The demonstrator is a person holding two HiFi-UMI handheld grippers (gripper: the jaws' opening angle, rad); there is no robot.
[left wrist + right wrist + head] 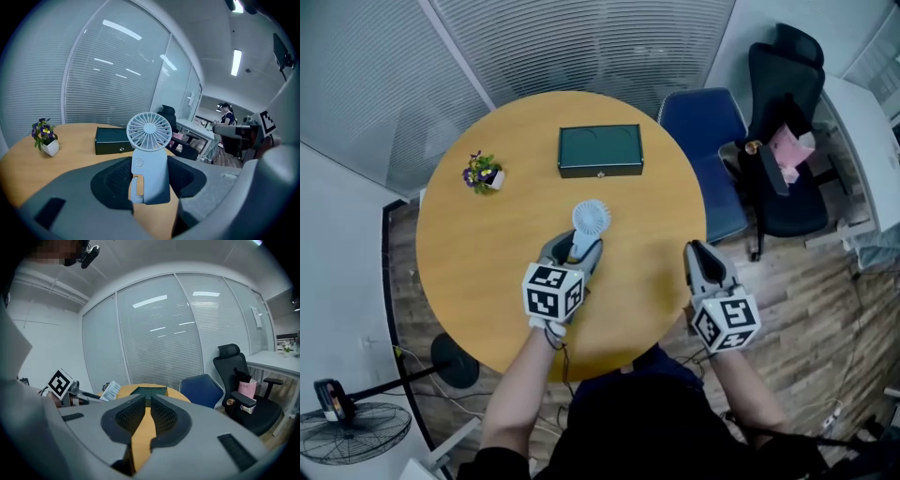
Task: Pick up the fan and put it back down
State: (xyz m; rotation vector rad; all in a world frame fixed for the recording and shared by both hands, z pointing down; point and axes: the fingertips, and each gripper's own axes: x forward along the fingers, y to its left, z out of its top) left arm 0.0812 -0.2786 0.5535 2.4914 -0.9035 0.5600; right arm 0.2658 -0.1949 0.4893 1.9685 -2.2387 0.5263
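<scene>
fan gripped by the left fingers, on the near side of the green box

the small pale fan (590,221) (149,154) is seen upright on the person's side of the dark green box (600,150) (111,140), its round grille facing away from the box. its handle is clasped between the fingers (110,183) of the left gripper (575,246) (149,165), which are spread fairly wide, with both pads pressed against the handle's sides. whether the fan's foot is touching the round wooden surface (487,272) cannot be told.

the right gripper (698,251) (146,404) is held to the right of the box and nearer the person, at the surface's edge. its fingers (131,418) are kept narrow, only a thin gap being left, and nothing is caught between them.

a little white pot of purple and yellow flowers (484,174) (47,140) is set to the left of the box. a blue chair (703,141) (201,390) and a black office chair (783,141) (243,390) are placed to the right of the box, off the surface.
</scene>
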